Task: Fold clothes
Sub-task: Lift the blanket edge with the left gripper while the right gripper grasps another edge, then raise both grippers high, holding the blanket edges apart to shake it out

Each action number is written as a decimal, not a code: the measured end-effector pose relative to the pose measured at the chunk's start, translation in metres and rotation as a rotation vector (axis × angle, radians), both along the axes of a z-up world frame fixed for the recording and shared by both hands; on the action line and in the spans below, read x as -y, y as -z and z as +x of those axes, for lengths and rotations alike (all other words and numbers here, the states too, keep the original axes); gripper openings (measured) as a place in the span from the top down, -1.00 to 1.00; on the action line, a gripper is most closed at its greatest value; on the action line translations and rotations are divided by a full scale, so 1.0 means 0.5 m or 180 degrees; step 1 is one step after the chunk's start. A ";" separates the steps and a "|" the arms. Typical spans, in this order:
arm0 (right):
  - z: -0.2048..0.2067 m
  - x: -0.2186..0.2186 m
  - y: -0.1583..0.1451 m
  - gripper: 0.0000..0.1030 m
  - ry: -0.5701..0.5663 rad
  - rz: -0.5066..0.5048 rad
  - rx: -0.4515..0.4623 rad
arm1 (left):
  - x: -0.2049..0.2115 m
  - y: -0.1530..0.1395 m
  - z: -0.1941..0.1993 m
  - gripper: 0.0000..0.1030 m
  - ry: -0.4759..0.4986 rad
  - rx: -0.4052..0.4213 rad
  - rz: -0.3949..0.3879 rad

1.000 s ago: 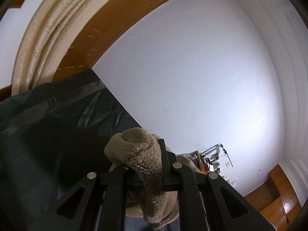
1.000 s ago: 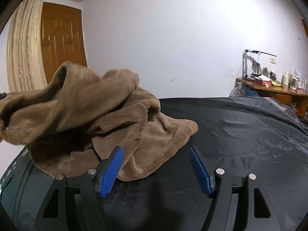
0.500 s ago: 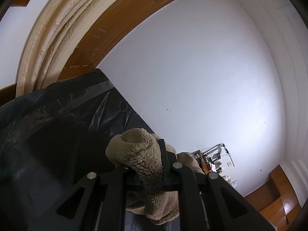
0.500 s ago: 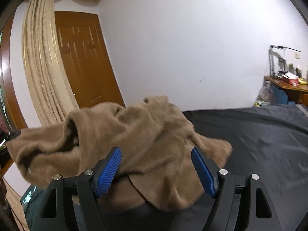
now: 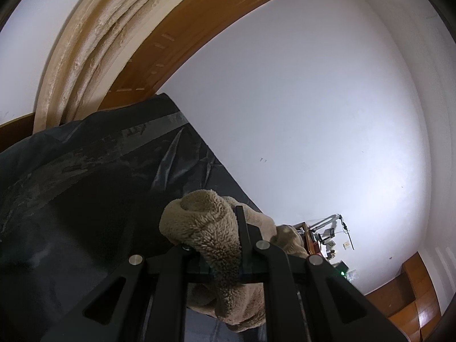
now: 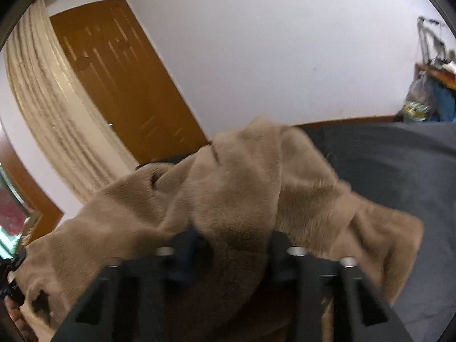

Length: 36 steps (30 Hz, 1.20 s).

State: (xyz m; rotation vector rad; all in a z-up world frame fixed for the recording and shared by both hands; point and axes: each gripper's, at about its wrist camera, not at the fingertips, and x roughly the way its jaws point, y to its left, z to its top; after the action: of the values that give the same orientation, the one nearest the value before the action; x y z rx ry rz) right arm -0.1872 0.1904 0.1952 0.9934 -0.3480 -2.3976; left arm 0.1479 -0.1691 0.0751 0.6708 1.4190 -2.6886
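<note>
both grippers on the brown fleece garment above the dark table

left wrist: left gripper (image 5: pixel 225 252) clamped on a fleece garment (image 5: pixel 205 222) edge, as before. right wrist: right gripper (image 6: pixel 232 245) jaws have just been closing, garment (image 6: pixel 236 193) bunched between them, nearer than earlier; grip uncertain through blur.

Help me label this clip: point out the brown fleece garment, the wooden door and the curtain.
brown fleece garment (image 6: pixel 236 188): right wrist view, middle fold.
wooden door (image 6: pixel 125 85): right wrist view, centre panel.
curtain (image 6: pixel 48 108): right wrist view, pleats.
</note>
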 end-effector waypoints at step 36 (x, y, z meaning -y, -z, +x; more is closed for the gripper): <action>0.775 -0.342 -0.470 0.79 0.1111 -0.1407 -0.3657 | -0.151 -0.437 0.372 0.75 -0.0325 -0.2203 -0.0840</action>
State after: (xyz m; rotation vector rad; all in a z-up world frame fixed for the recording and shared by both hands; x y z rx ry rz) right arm 0.2004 0.3616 0.4303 -0.7079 -0.5751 -2.5656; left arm 0.3339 -0.0938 0.2936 -0.3812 1.0806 -3.0751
